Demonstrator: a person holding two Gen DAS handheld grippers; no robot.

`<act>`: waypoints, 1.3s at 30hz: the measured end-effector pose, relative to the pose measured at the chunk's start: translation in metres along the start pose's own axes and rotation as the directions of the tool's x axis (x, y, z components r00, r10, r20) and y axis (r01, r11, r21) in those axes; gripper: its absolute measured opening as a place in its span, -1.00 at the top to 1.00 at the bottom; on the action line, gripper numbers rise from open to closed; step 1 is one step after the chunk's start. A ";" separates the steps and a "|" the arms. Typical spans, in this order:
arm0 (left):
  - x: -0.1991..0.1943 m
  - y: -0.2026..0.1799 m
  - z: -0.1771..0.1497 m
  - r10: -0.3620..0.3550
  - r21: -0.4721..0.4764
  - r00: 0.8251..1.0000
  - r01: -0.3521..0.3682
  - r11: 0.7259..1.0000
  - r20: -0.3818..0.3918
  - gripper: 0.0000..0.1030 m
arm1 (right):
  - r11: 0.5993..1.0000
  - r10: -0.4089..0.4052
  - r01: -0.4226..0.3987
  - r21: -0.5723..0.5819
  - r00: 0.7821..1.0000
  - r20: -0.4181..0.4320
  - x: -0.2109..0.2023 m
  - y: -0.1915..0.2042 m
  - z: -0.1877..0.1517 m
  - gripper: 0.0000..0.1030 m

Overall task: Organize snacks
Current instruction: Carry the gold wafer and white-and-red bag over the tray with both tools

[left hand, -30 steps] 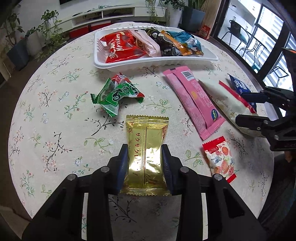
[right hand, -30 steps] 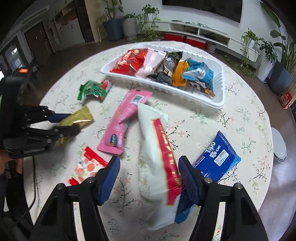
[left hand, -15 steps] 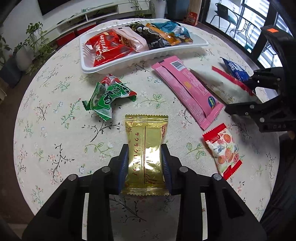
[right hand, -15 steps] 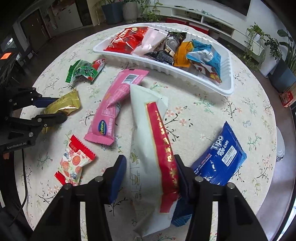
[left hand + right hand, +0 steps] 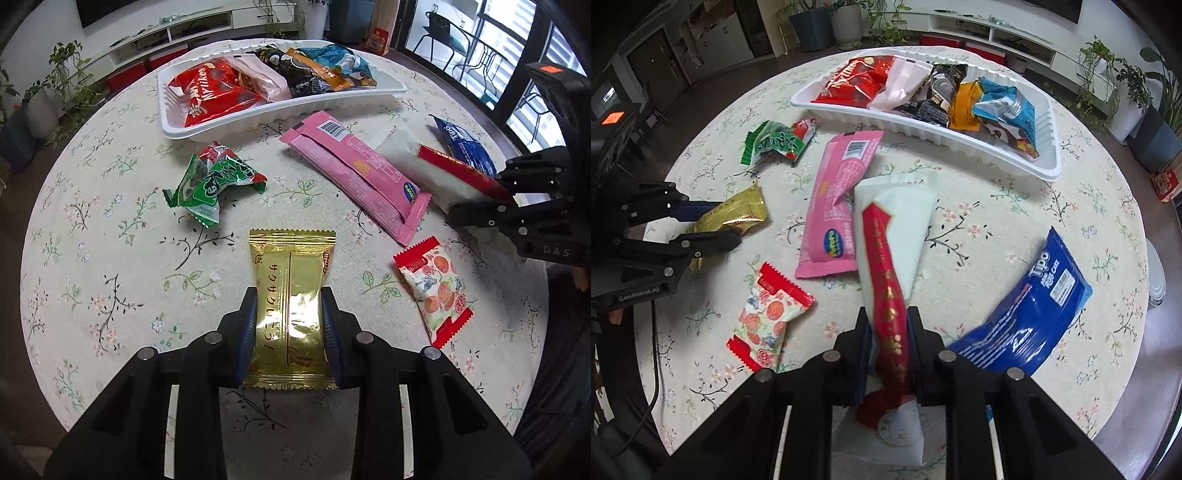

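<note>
Left claw (image 5: 288, 325) clamps the gold wafer packet (image 5: 291, 295); right claw (image 5: 886, 343), its jaws just closed, pinches the white-and-red pouch (image 5: 890, 236) near the tabletop's (image 5: 1015, 229) near edge. The long pouch may sag and slip when carried to the white tray (image 5: 1049, 147).

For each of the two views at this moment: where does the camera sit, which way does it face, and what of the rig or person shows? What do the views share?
Left wrist: sits on the left gripper, looking down along its fingers at the gold packet they clamp; the right gripper shows at the right edge.
Right wrist: sits on the right gripper, whose jaws have just closed on the white packet with the red stripe; the left gripper shows at the left edge.
Shared: the white tray of snacks, the pink packet, the floral tablecloth.
</note>
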State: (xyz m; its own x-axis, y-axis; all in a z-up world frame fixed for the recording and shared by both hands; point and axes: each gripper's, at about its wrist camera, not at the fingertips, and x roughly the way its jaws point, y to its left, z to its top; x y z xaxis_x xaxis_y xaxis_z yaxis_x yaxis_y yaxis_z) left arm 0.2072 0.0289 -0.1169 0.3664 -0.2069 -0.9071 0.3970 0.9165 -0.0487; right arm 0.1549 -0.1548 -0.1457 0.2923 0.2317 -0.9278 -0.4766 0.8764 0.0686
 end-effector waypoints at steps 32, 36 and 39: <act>-0.083 0.091 0.104 -0.139 -0.242 0.942 0.218 0.945 0.306 0.43 | 0.885 0.075 -0.217 0.411 0.940 0.334 -0.087 -0.134 0.046 0.62; -0.074 0.101 0.151 -0.115 -0.260 0.943 0.201 0.945 0.311 0.43 | 0.896 0.069 -0.212 0.391 0.935 0.348 -0.088 -0.133 0.092 0.62; -0.060 0.106 0.180 -0.101 -0.274 0.948 0.188 0.943 0.301 0.43 | 0.900 0.073 -0.214 0.379 0.933 0.352 -0.083 -0.129 0.127 0.62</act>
State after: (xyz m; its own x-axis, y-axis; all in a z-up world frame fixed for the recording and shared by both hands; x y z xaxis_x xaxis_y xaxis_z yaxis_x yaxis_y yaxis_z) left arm 0.3790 0.0767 0.0077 0.5603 -0.3921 -0.7296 0.2127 0.9194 -0.3308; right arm 0.2972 -0.2335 -0.0310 0.5294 0.4289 -0.7320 -0.1771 0.8997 0.3991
